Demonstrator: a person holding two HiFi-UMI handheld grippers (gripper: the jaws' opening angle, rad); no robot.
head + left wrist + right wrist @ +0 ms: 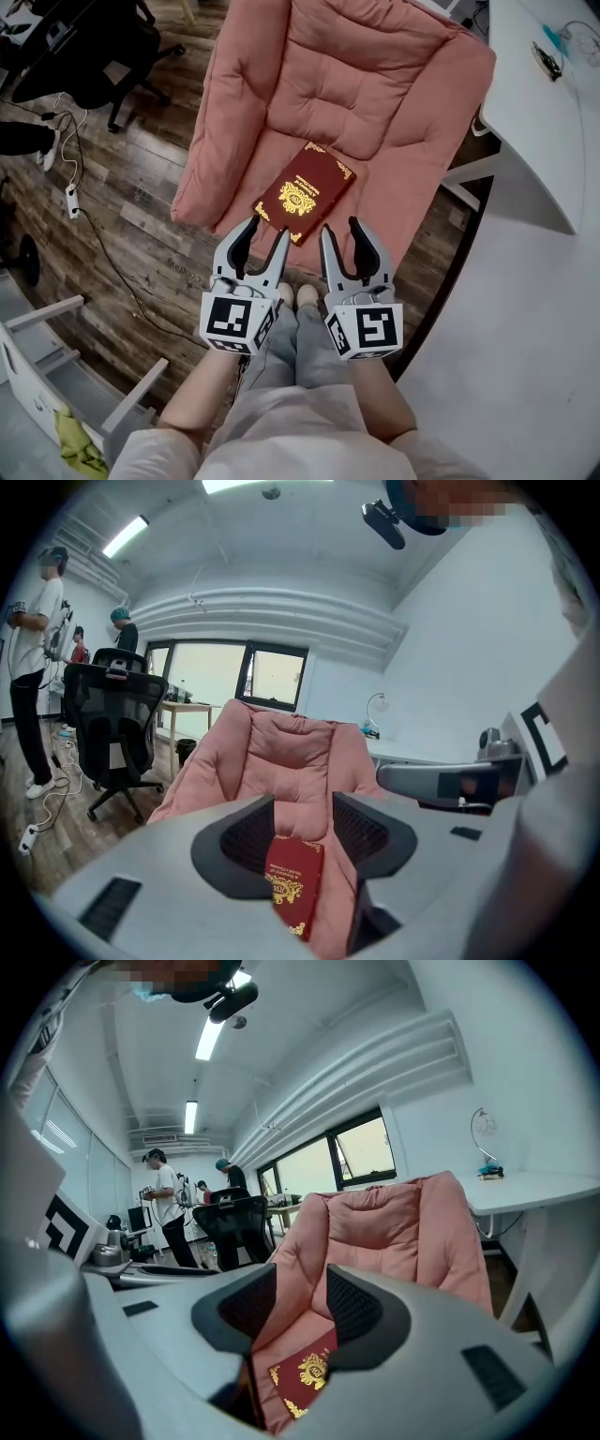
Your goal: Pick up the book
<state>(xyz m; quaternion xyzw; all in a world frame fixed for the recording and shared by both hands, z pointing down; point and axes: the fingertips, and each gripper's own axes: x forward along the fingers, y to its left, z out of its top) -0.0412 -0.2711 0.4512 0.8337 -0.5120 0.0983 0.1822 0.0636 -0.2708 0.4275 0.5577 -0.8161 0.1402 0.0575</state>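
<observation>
A dark red book (305, 192) with gold ornament lies flat on the seat of a pink cushioned chair (347, 94). My left gripper (265, 234) is open just short of the book's near left corner, nothing between its jaws. My right gripper (341, 231) is open too, beside the book's near right edge. The left gripper view shows the book (294, 881) in the gap between the empty jaws (302, 810). Past the open jaws (300, 1283) of the right gripper view, the book (305, 1376) lies low on the seat.
A white desk (534, 103) stands to the right of the chair. A black office chair (84, 47) and a cable with a power strip (72, 199) are on the wood floor at left. White frame parts (56, 361) sit at lower left. People stand far off in the room (37, 667).
</observation>
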